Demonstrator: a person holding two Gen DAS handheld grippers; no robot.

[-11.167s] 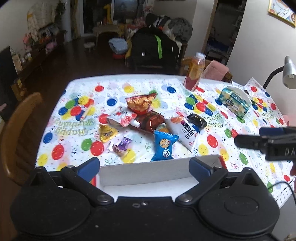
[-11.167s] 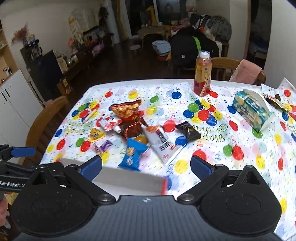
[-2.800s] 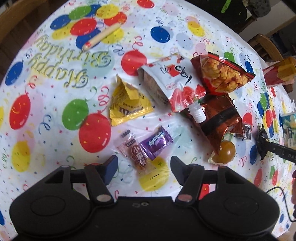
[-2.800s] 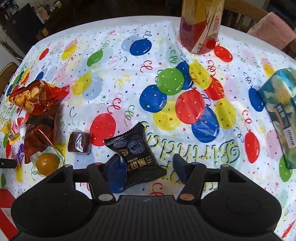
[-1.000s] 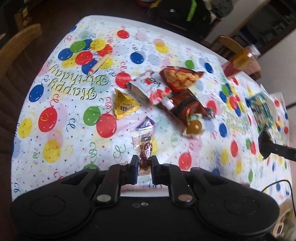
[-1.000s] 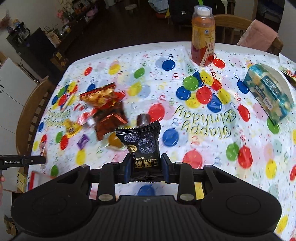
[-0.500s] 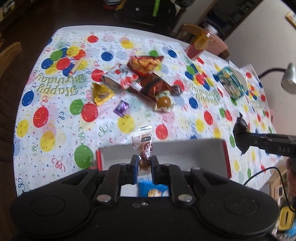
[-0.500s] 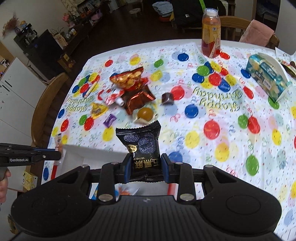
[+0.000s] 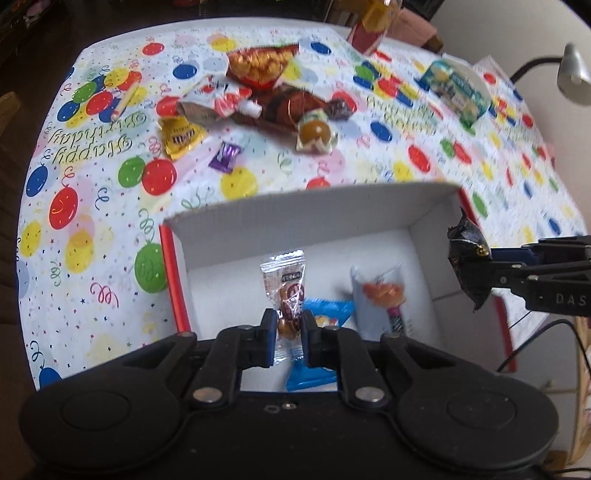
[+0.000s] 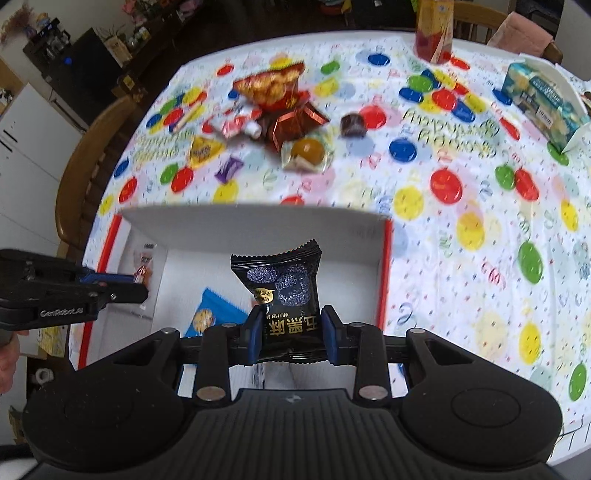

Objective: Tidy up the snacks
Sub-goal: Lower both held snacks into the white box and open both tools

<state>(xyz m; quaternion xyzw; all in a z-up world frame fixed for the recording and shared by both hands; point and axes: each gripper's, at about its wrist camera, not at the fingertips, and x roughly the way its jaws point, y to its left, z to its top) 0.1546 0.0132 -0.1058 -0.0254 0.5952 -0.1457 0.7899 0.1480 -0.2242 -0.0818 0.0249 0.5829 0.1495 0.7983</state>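
Note:
A white box with red outer sides stands at the table's near edge. My left gripper is shut on a clear-wrapped brown candy held over the box. My right gripper is shut on a black snack packet, also above the box; the left wrist view shows it as the black packet at the box's right wall. Inside the box lie a blue cookie pack and a white pack with an orange print.
Loose snacks lie beyond the box: an orange-red chip bag, a brown foil bag, a yellow packet, a purple candy, a jelly cup. A drink bottle and tissue box stand further back. A wooden chair is left.
Both grippers have come down closer over the box with their snacks still held; the box fills more of each view than half a second ago.

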